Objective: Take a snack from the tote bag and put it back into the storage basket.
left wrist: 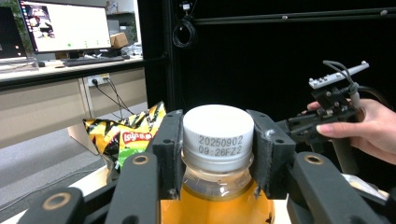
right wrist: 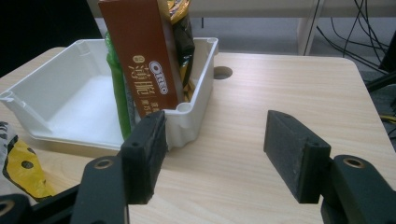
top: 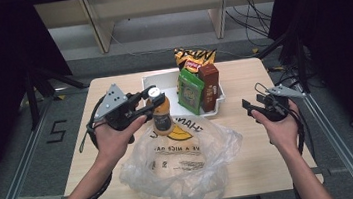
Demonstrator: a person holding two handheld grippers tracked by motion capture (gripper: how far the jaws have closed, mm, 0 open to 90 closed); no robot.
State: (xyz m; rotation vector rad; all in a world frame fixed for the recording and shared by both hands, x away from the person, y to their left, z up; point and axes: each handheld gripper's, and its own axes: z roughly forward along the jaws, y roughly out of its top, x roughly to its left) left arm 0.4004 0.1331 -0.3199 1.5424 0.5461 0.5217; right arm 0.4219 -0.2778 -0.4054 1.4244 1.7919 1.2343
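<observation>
the left gripper (left wrist: 217,154) is clamped on the bottle (left wrist: 218,140) at its white cap. the right gripper (right wrist: 217,156) stands apart, empty, over the table (right wrist: 280,93).

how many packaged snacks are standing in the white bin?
3: yellow chip bag at the back, green pack front left, brown Oreo box front right. More may be hidden behind them.
</observation>
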